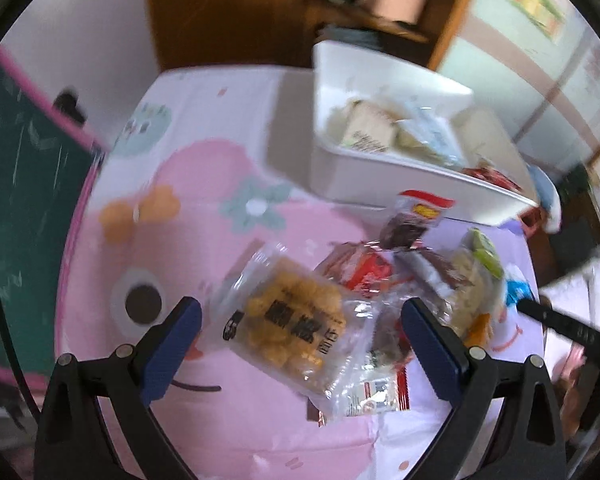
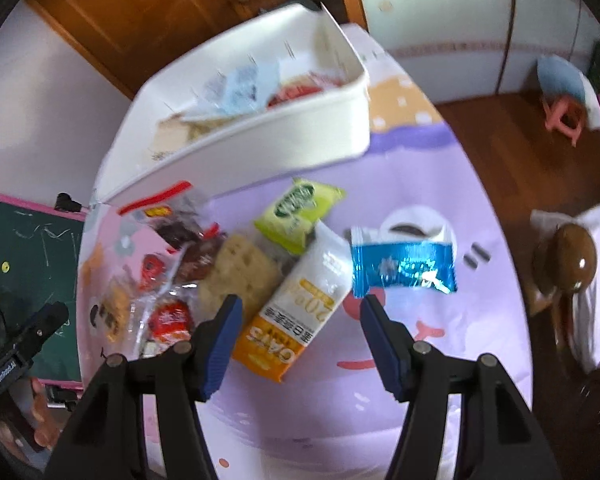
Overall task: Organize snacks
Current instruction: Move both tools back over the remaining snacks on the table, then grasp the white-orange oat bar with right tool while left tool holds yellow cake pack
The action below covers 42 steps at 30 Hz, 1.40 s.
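Observation:
A pile of snack packets lies on a pink and lilac cartoon tablecloth [image 1: 204,240]. My left gripper [image 1: 300,312] is open, its blue pads either side of a clear packet of golden puffed snacks [image 1: 288,320]. Red and brown wrapped snacks [image 1: 364,272] lie just beyond it. My right gripper [image 2: 300,312] is open around the lower end of a white and orange oats packet [image 2: 300,312]. A green packet [image 2: 300,212], a blue foil packet [image 2: 404,268] and a pale cracker packet [image 2: 240,272] lie around it. A white bin [image 2: 284,136] behind the pile holds several packets.
The white bin also shows in the left wrist view [image 1: 384,176], at the table's far side. A green chalkboard with a pink frame [image 1: 24,184] stands left of the table. A wooden cabinet [image 1: 228,12] is behind. A pink stool [image 2: 568,116] stands on the wooden floor at right.

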Each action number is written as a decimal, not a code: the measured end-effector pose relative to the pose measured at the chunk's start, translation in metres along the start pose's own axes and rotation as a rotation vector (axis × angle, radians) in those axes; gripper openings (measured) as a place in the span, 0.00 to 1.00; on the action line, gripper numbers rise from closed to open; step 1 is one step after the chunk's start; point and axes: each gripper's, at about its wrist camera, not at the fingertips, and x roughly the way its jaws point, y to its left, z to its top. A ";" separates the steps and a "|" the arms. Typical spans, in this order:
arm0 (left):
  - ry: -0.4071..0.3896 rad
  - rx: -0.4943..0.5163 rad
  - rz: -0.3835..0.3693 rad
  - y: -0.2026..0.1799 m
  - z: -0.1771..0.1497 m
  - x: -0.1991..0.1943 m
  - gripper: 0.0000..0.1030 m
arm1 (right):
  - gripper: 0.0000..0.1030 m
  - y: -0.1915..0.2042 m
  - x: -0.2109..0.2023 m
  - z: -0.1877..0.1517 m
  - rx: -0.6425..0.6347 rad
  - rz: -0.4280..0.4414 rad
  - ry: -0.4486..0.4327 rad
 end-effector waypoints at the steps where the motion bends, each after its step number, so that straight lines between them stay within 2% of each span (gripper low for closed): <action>1: 0.008 -0.029 0.003 0.003 -0.001 0.006 0.97 | 0.59 -0.001 0.005 0.000 0.007 0.000 0.009; 8: 0.054 -0.235 0.062 0.015 -0.002 0.042 0.97 | 0.59 0.003 0.034 -0.003 0.028 -0.005 0.070; 12: 0.053 -0.290 0.123 0.010 -0.003 0.053 0.97 | 0.59 0.007 0.044 -0.005 0.021 -0.005 0.085; 16: 0.051 -0.329 0.170 0.004 0.000 0.063 0.97 | 0.59 0.015 0.051 -0.008 -0.018 -0.042 0.071; 19: 0.073 -0.323 0.215 0.000 -0.002 0.071 0.97 | 0.58 0.020 0.052 -0.012 -0.063 -0.073 0.063; 24: 0.079 -0.279 0.227 0.000 -0.007 0.072 0.97 | 0.52 0.027 0.052 -0.019 -0.122 -0.113 0.052; 34: 0.171 -0.176 0.210 0.014 -0.019 0.064 0.97 | 0.52 0.028 0.051 -0.024 -0.132 -0.077 0.079; 42: 0.274 -0.151 0.135 0.029 -0.017 0.064 0.97 | 0.52 0.023 0.048 -0.028 -0.127 -0.061 0.087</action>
